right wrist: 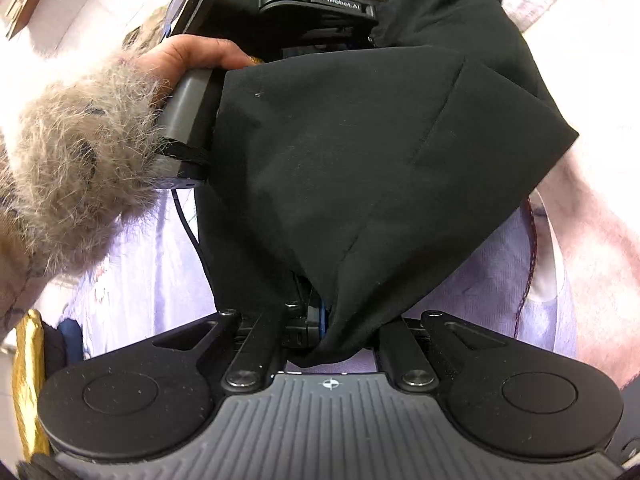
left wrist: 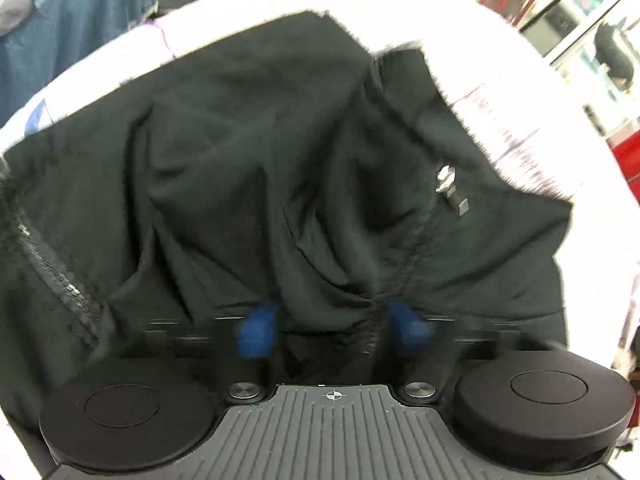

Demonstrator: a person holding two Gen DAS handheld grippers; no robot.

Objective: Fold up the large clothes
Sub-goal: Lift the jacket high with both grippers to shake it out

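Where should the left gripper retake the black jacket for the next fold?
On the black jacket, take the far hem edge lying flat against the white cover, coming in from above. The left gripper sits in a bunched ridge now, and the zipper pull area is lumpy.

Work surface: draped in a pale white-to-lilac printed cloth, bearing a crumpled black zip-up garment spread across most of its middle.
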